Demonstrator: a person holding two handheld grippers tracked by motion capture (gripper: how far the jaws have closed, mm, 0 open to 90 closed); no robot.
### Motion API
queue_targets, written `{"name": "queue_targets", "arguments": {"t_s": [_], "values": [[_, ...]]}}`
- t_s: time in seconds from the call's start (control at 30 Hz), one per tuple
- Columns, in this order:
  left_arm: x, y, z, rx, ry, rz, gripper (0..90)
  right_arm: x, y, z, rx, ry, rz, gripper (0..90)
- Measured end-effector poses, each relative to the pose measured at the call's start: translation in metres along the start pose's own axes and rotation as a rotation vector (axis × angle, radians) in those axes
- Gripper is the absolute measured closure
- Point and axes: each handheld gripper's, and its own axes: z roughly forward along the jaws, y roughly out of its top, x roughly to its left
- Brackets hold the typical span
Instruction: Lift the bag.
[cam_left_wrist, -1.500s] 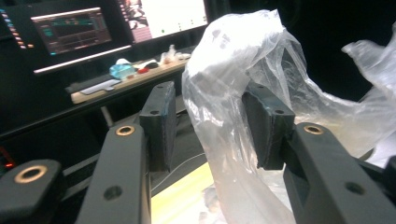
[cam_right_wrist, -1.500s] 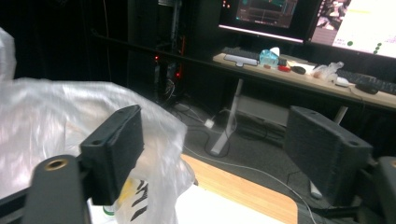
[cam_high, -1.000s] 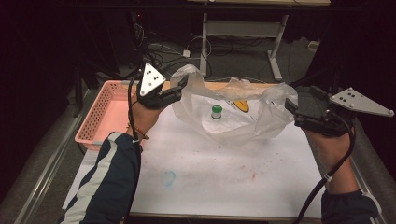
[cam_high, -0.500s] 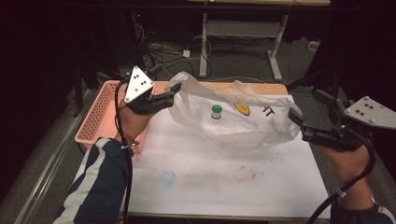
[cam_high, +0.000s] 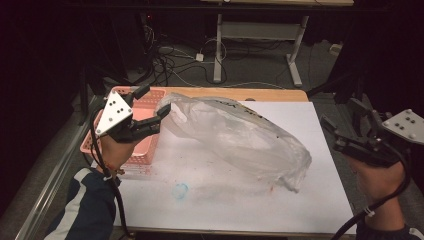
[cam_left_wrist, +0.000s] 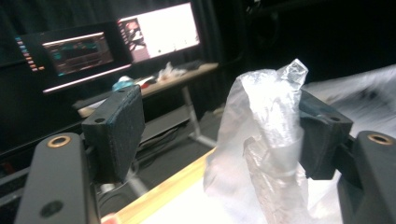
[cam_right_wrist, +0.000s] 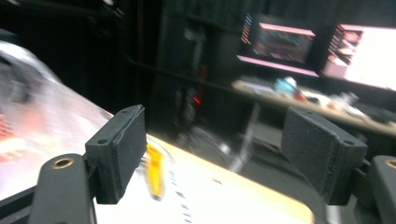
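Item: clear plastic bag (cam_high: 240, 135), lying on the white-covered bench (cam_high: 200, 195). Its long axis runs from the left tongs (cam_high: 152, 102), where one gathered end is lifted, down toward the right tongs (cam_high: 345, 127), where the other end sags onto the bench a little short of them.

Left tongs: jaws standing apart. A bunched corner of the bag rests against the inner face of one pad and leaves a wide gap to the other, so the bag is draped or snagged there, not clamped. The left hand is therefore the nearer one; any coming move turns on that one contact at the bag's raised end.

Right tongs: jaws wide apart, nothing between them, held off the bench edge, apart from the bag's low end.

Basket (cam_high: 145, 145): pink, just below and behind the left tongs, at the bench's left edge.

Views: the high view alone gives the bag's full length and both hands at once. The left gripper view adds the detail of the bag (cam_left_wrist: 266, 140) against a single pad, with monitors (cam_left_wrist: 159, 30) beyond. The right gripper view is motion-blurred; a yellow mark (cam_right_wrist: 155, 175) lies by one jaw, its nature unclear.
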Motion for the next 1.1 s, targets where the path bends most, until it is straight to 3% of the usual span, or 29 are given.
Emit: {"name": "queue_targets", "arguments": {"t_s": [0.13,0.2,0.3,0.53,0.83,0.9,0.97,1.1], "values": [[-0.006,-0.021,0.003,0.088,-0.031,0.039,25.2,-0.005,-0.023,0.023,0.092,-0.019,0.021,25.0],[-0.009,-0.031,0.004,0.119,-0.047,0.035,25.2,-0.004,-0.037,0.035,0.143,-0.008,0.023,24.9],[-0.015,-0.044,0.002,0.172,-0.059,0.066,22.1,0.0,-0.055,0.05,0.201,0.004,0.021,24.6],[-0.025,-0.074,-0.012,0.273,-0.064,0.099,20.3,0.008,-0.095,0.068,0.271,0.029,0.033,23.8],[-0.025,-0.101,-0.034,0.337,-0.083,0.065,20.1,0.02,-0.132,0.066,0.297,0.067,0.064,22.2],[-0.025,-0.108,-0.036,0.355,-0.09,0.056,14.9,0.024,-0.137,0.064,0.303,0.07,0.055,21.3],[-0.027,-0.114,-0.04,0.371,-0.094,0.067,15.1,0.027,-0.143,0.061,0.301,0.072,0.04,21.3],[-0.03,-0.126,-0.046,0.394,-0.101,0.049,15.1,0.034,-0.152,0.053,0.302,0.079,0.017,20.7]]}}
